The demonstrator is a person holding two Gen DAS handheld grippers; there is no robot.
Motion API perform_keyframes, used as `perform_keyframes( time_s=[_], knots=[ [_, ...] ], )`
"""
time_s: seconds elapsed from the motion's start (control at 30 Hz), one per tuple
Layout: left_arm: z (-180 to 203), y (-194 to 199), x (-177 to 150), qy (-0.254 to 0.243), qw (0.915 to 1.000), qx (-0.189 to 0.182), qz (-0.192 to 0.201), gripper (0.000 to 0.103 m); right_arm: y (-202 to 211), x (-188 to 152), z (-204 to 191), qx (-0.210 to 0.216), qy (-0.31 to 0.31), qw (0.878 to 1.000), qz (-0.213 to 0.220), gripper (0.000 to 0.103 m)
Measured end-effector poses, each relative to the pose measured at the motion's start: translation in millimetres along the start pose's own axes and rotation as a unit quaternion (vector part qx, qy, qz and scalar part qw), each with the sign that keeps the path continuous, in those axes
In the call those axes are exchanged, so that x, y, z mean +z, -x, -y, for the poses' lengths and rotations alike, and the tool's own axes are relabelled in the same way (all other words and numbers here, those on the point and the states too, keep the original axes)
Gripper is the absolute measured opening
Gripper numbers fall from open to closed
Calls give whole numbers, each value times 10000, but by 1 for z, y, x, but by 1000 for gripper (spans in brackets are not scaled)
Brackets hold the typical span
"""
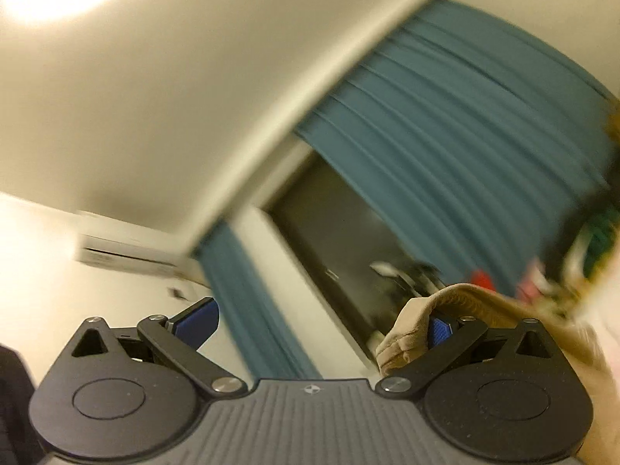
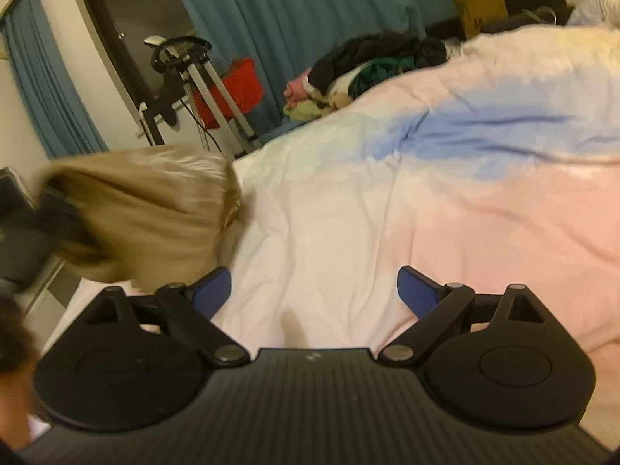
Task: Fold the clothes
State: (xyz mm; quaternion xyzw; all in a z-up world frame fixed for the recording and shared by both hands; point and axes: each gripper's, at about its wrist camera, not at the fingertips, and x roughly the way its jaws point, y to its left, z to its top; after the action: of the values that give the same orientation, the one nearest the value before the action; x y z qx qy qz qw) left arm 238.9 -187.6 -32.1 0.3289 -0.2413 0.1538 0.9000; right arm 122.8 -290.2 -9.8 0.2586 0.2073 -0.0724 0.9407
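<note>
A tan garment (image 2: 147,209) is seen blurred and bunched at the near left edge of the pastel bedspread (image 2: 484,201), draped over one finger of the left gripper (image 1: 317,329), whose jaws are spread. The right gripper (image 2: 314,290) is held wide and empty above the bedspread. No finished fold is shown. A heap of clothes (image 2: 364,69) is left at the far edge.

Left wrist view: tilted steeply upward and rolled, facing ceiling (image 1: 155,97), teal curtain (image 1: 445,135) and dark window (image 1: 341,232); blurred. Right wrist view: looks forward and down, close over the bed (image 2: 348,232). Shared between the views: curtain (image 2: 290,19), window (image 2: 128,19), tan garment (image 1: 465,302) (image 2: 155,201), red object (image 1: 480,277) (image 2: 232,89).
</note>
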Motion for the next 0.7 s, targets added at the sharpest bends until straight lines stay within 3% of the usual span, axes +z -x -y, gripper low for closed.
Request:
perform_keyframes(
  time_s=[0.13, 0.27, 0.4, 0.53, 0.7],
  knots=[
    [-60, 9, 37, 394, 9987, 311, 69, 103, 21, 1, -11, 350, 148, 9990, 251, 94],
    [-103, 24, 63, 663, 9974, 40, 270, 103, 42, 2, -22, 699, 296, 9959, 501, 94],
    [-136, 24, 72, 920, 9944, -488, 202, 103, 77, -9, -48, 1287, 726, 9878, 497, 94],
    [-167, 16, 69, 1307, 9874, -885, -56, 103, 111, -30, -82, 1842, 1521, 9702, 399, 94],
    [-196, -7, 54, 1790, 9775, -923, -624, 103, 119, -59, -128, 2029, 2598, 9435, 338, 94]
  ],
)
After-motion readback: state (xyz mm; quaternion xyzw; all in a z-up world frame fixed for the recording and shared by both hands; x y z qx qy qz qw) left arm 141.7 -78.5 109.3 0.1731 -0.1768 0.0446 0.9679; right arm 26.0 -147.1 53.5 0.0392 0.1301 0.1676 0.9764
